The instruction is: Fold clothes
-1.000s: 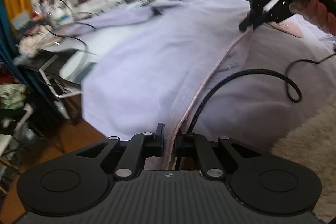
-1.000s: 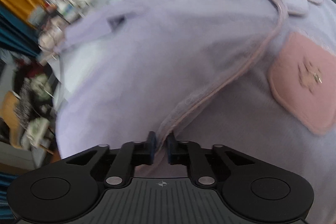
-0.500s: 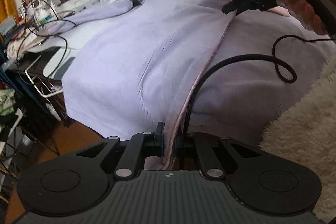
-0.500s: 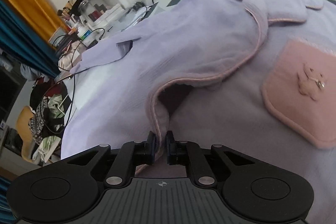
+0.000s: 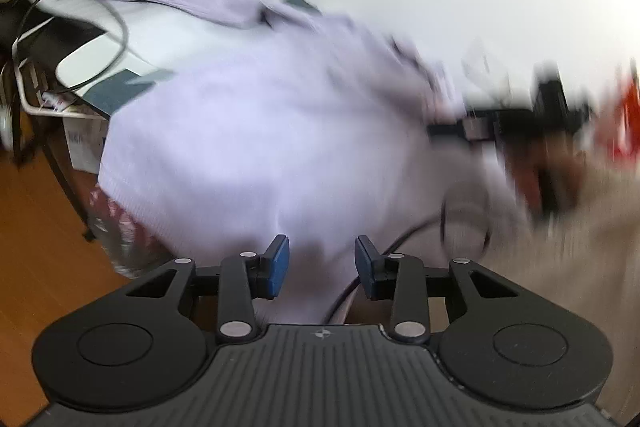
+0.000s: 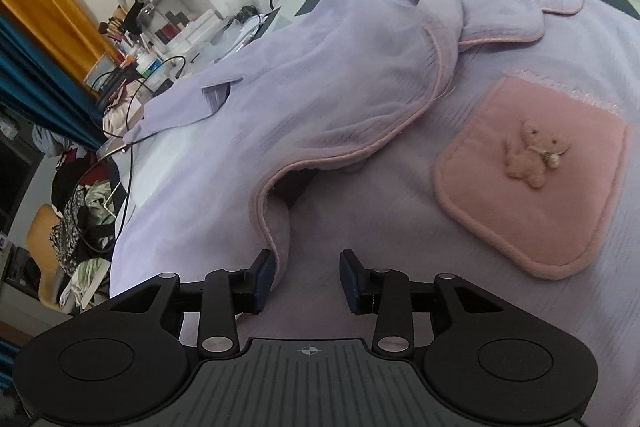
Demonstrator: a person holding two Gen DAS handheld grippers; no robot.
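Bedroom setting: white wall behind, cluttered dresser [image 6: 160,27] at upper left of the right-wrist view, wooden floor [image 5: 36,227] at lower left of the left-wrist view.

Item 1, right gripper [image 6: 306,281], bottom centre. Jaws opening and parted; the pink-piped front edge [image 6: 276,247] of the lilac pyjama shirt [image 6: 320,99] hangs just beside the left pad, not pinched. Nothing is clamped between the pads.

Item 2, left gripper [image 5: 322,267], bottom centre of a heavily blurred view. Jaws opening and parted; lilac fabric lies in the gap but the pads do not press on it. A black cable [image 5: 360,275] runs close by the right pad.

Item 3, shirt. Spread face up across the bed; one front panel laid over the body, its edge bulging in a loose wave at mid frame. Pink pocket [image 6: 532,175] with a small bear at right; collar [image 6: 500,7] at top.

Step in hand, as judged: letting go after closing the front panel. To do it well, draw both grippers clear without snagging the piping, then flatten the bulge so the front edge runs straight before folding sleeves or sides. Keep the cable off the cloth.
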